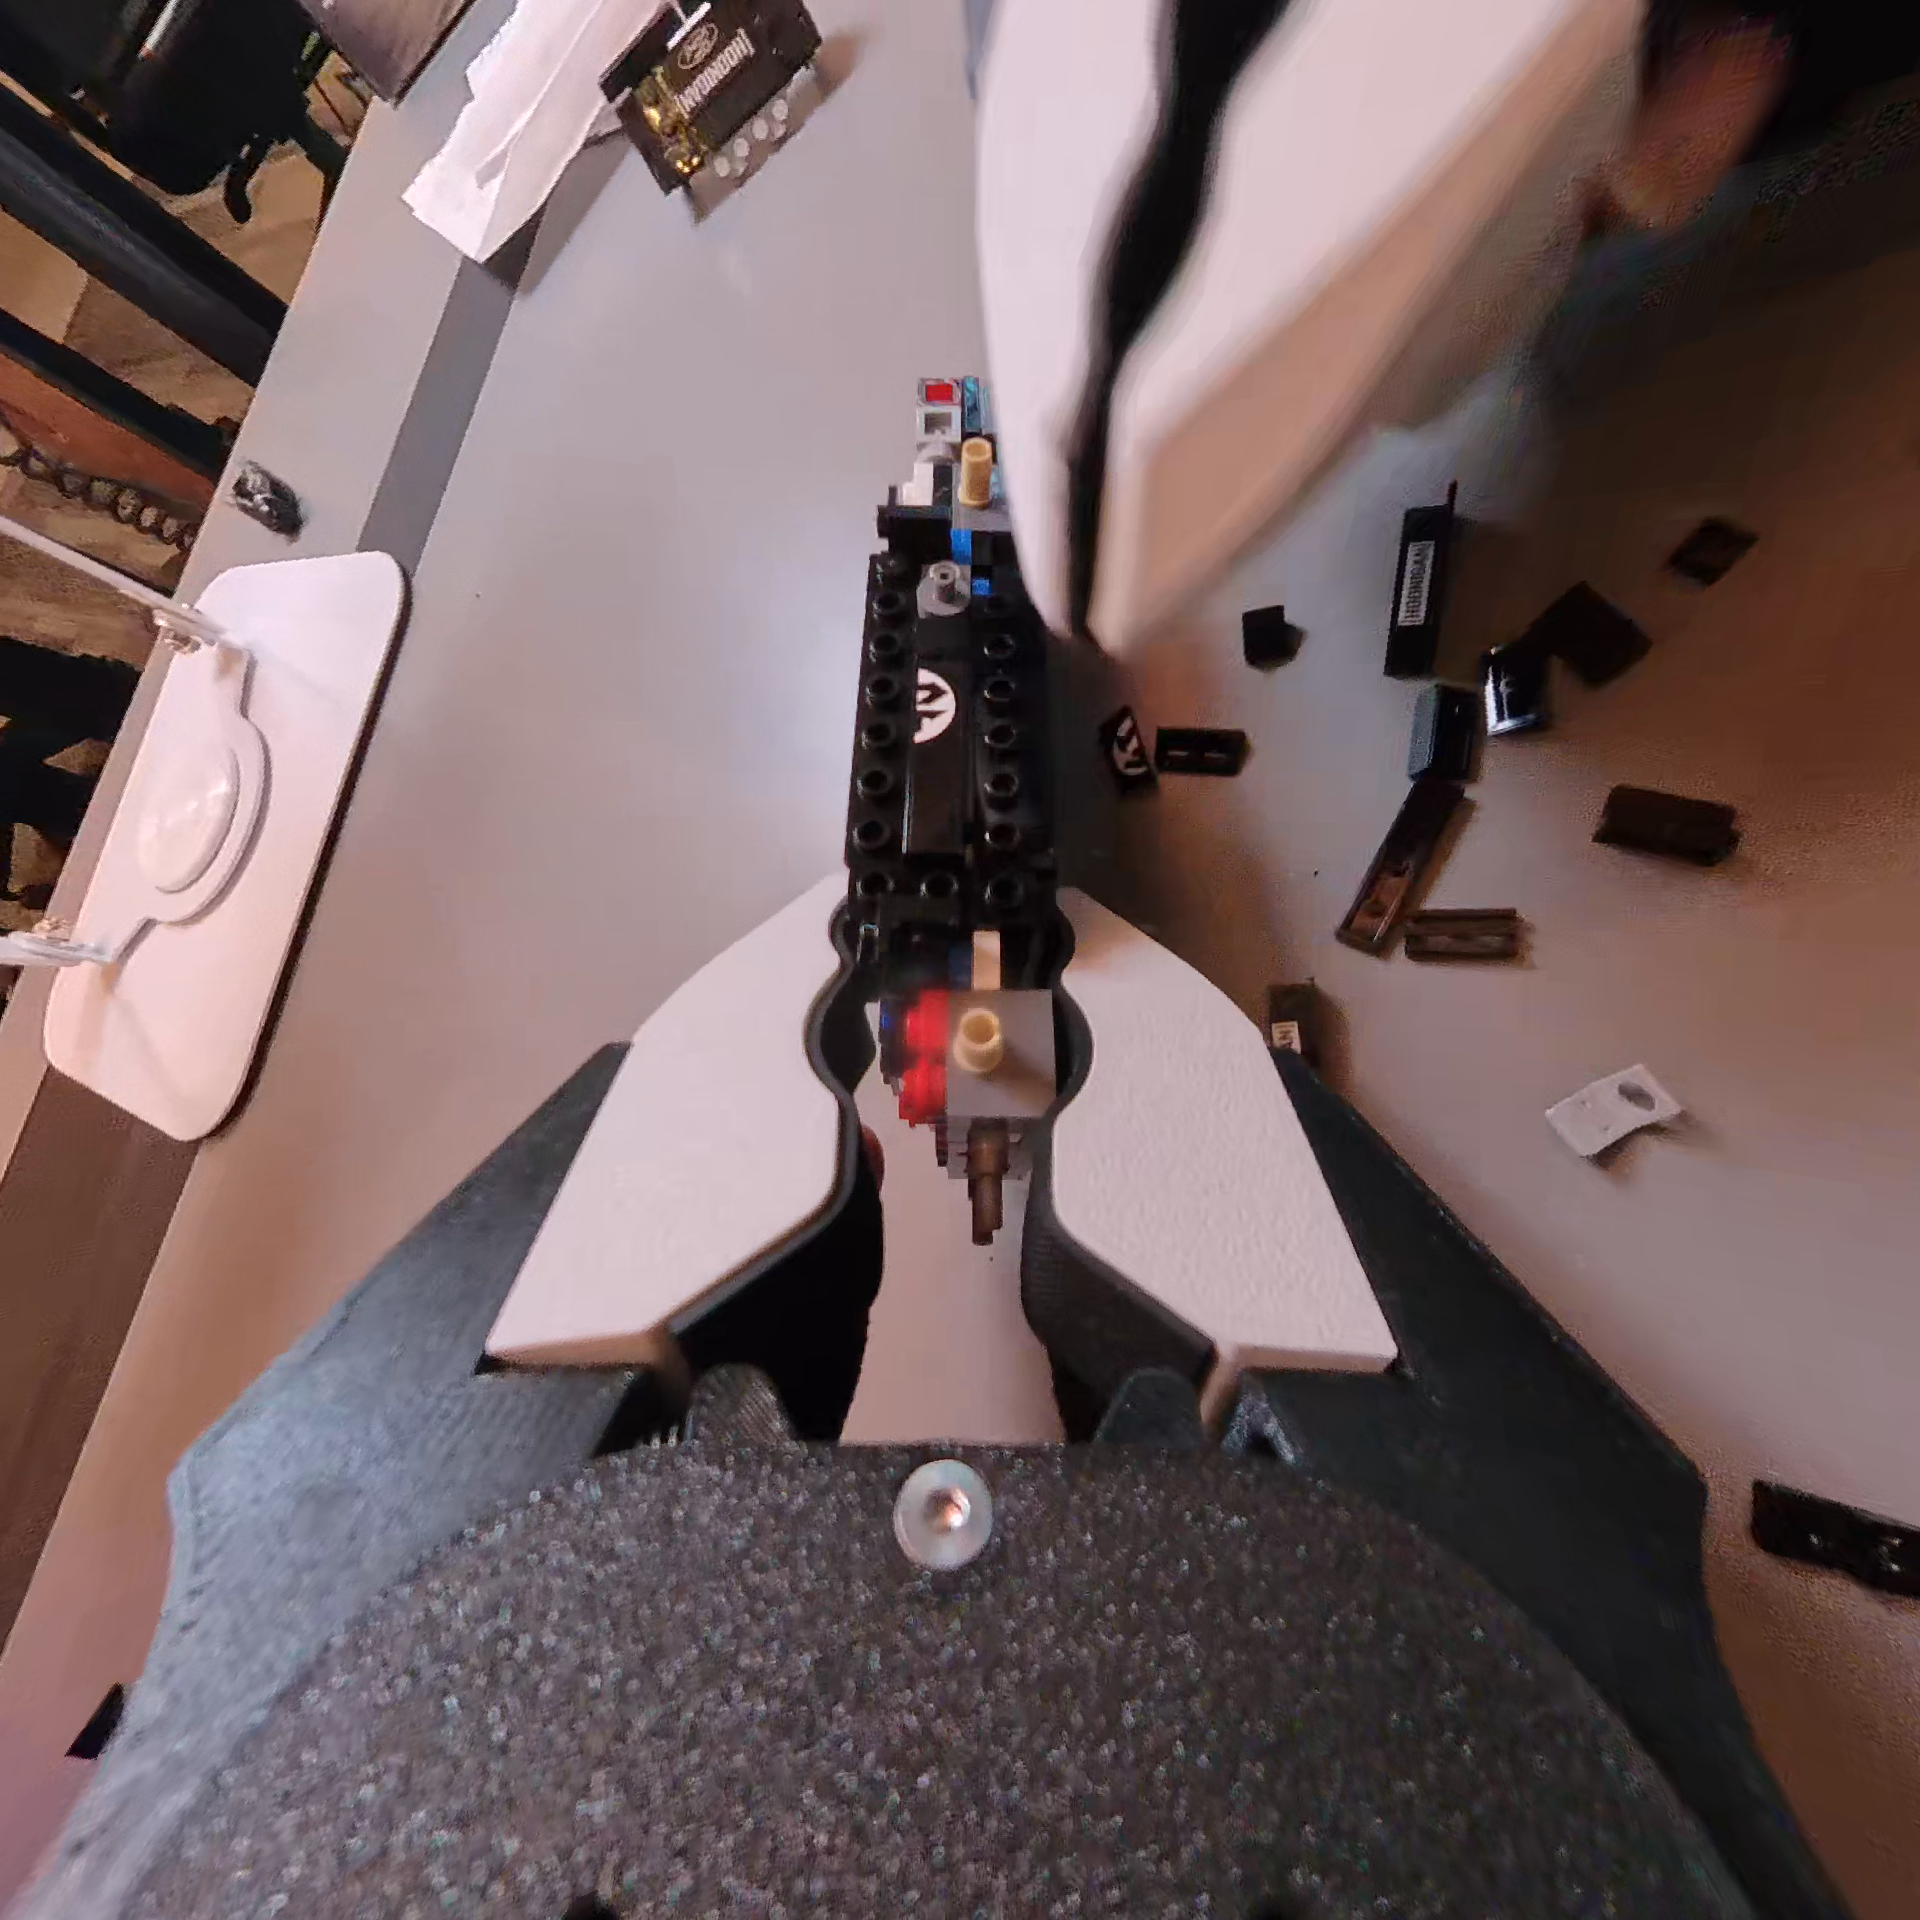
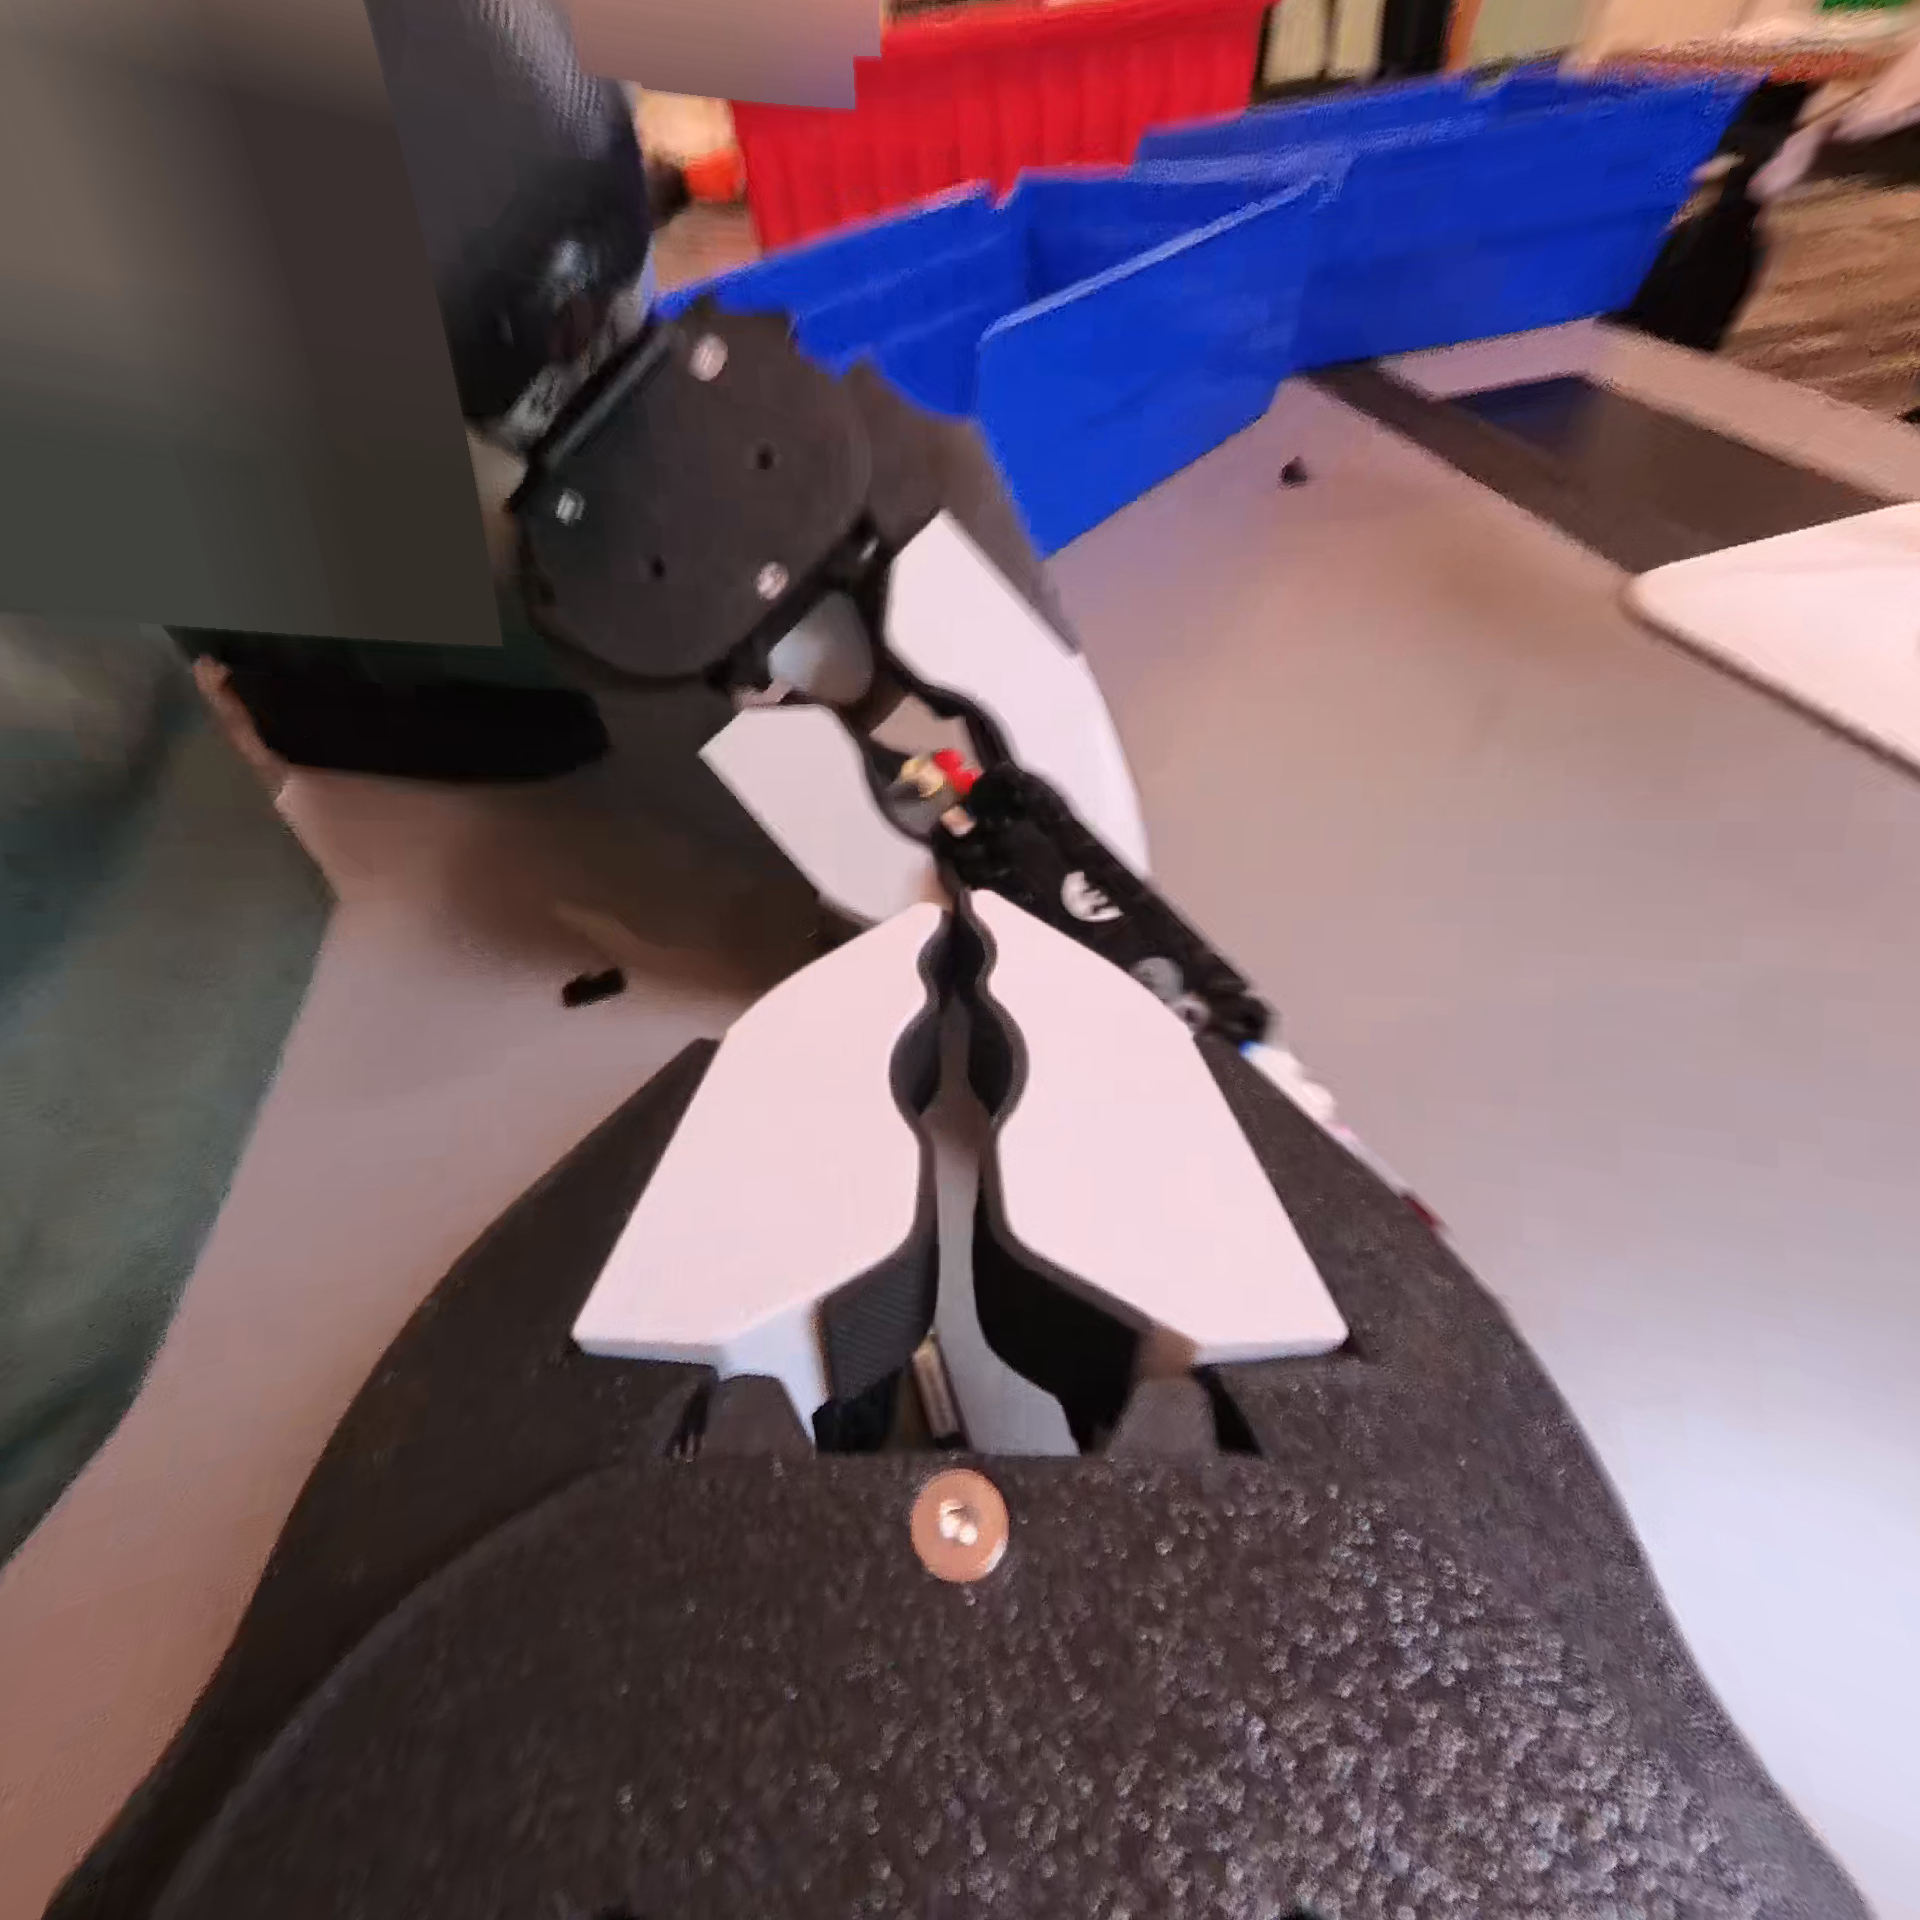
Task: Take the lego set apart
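**Lego set clamped at one end by my left gripper**

Lego set [image 1: 951,748] is lying lengthwise between the white fingers [image 1: 727,1081] of my left gripper [image 1: 954,935], whose jaws are closing narrowly on its near end, at the red and grey bricks; the long black body is projecting forward over the grey table [image 1: 623,623]. Loose black pieces [image 1: 1662,826] are lying scattered to the right, and a white plate [image 1: 218,831] is sitting well apart on the left. My right gripper [image 1: 1195,312] is blurring across the upper frame, covering the set's far right edge. The right wrist view alone is showing blue bins [image 2: 1195,343] and a red one [image 2: 987,114] beyond the table. There, my right gripper [image 2: 956,925] is keeping its jaws nearly together, tips just beside the set [image 2: 1091,904]; I cannot tell whether they are gripping anything.
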Available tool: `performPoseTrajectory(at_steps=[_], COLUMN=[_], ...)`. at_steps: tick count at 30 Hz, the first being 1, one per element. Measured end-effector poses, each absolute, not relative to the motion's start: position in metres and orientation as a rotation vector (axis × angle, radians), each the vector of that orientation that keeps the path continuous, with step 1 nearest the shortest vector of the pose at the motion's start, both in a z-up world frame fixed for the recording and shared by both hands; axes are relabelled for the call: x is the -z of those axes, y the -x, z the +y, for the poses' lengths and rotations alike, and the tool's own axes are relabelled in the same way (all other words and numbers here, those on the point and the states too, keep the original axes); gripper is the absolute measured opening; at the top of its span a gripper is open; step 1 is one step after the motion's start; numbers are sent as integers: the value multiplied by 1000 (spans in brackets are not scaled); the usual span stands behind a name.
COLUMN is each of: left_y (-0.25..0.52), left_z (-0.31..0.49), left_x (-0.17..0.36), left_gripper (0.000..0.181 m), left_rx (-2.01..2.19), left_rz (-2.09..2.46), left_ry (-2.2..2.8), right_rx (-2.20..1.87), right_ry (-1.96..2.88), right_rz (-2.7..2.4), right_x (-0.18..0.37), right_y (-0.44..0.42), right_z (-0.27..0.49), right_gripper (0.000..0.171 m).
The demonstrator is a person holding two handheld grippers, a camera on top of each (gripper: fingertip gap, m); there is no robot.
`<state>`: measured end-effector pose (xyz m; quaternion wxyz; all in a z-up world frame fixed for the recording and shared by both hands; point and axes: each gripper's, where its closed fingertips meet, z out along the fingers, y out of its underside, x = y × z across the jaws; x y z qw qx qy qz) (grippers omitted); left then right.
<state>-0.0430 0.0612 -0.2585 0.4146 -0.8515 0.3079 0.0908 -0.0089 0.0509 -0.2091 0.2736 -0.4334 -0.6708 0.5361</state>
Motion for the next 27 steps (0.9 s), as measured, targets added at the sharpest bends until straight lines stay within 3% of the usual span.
performPoseTrajectory(at_steps=[4, 5, 27], left_y=[45, 44, 37], left_z=[60, 61, 62], left_x=[258, 258, 245], left_gripper=[30, 30, 30], left_rx=[-234, -238, -543], left_rz=[774, 778, 958], left_ry=[2137, 2137, 2016], right_rx=[-1169, -1131, -828], right_ry=[1146, 1129, 1155], right_rz=[-1731, -1756, -1930], right_x=[207, 210, 226], right_y=[11, 11, 9], right_z=[87, 86, 82], right_gripper=[0, 7, 9])
